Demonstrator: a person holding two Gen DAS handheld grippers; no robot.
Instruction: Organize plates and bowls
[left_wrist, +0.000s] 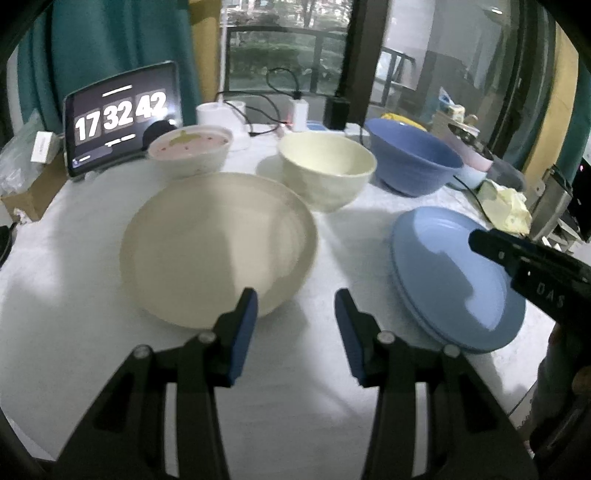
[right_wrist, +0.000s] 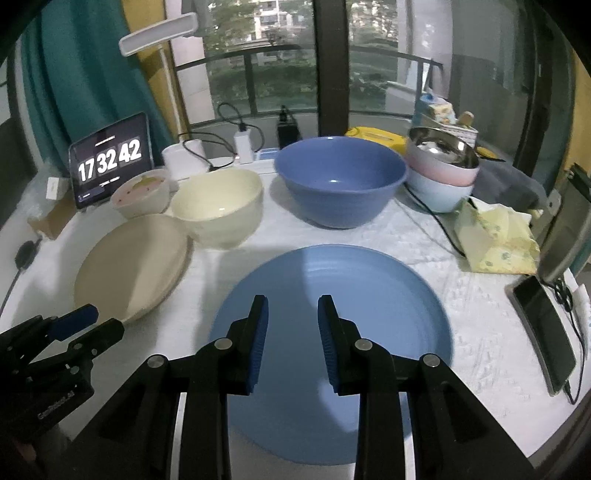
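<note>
A beige plate (left_wrist: 218, 247) lies on the white table, just ahead and left of my open, empty left gripper (left_wrist: 295, 299); it also shows in the right wrist view (right_wrist: 133, 266). A blue plate (right_wrist: 332, 295) lies under my open, empty right gripper (right_wrist: 291, 306), which hovers over its near half; it also shows in the left wrist view (left_wrist: 450, 273). Behind stand a cream bowl (left_wrist: 325, 170) (right_wrist: 218, 206), a blue bowl (left_wrist: 413, 158) (right_wrist: 340, 181) and a pink-lined white bowl (left_wrist: 190, 151) (right_wrist: 140, 195).
A tablet clock (left_wrist: 122, 118) stands at the back left beside a cardboard box (left_wrist: 29, 195). Stacked pink and pale-blue bowls with a steel bowl (right_wrist: 439, 166) sit at the back right. Yellow cloth (right_wrist: 495, 240), a phone (right_wrist: 546, 328) and cables (right_wrist: 436, 218) lie at the right.
</note>
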